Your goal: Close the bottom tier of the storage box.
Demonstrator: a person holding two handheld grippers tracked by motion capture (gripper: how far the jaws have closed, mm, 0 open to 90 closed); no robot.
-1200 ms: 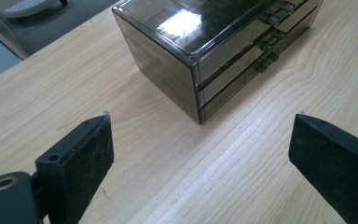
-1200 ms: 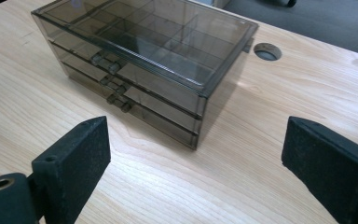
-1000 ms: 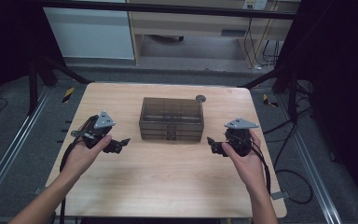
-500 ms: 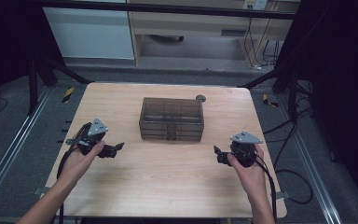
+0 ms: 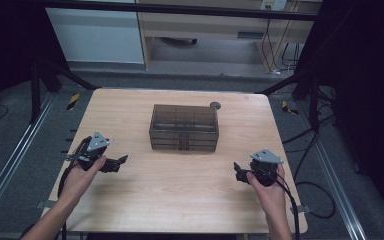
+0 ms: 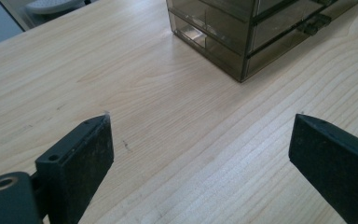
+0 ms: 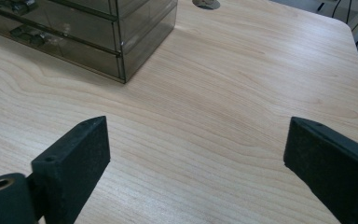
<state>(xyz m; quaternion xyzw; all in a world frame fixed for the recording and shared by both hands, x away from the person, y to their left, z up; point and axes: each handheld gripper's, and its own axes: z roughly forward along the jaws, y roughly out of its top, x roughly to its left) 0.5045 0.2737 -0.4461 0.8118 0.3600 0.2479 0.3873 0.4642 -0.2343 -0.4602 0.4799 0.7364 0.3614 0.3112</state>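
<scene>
Both tongs have come down and back toward the person since the earlier picture. Left tongs (image 5: 121, 161) and right tongs (image 5: 237, 167) gape wide, holding nothing; the right jaws have just opened a bit more. Between and ahead of them sits the box (image 5: 184, 127): smoky see-through plastic drawers, square-edged, on smooth pale wood table (image 5: 180, 195).

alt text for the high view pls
A smoky clear drawer box stands mid-table on a light wooden table. The left gripper and right gripper, both open and empty, flank it nearer the person.
</scene>
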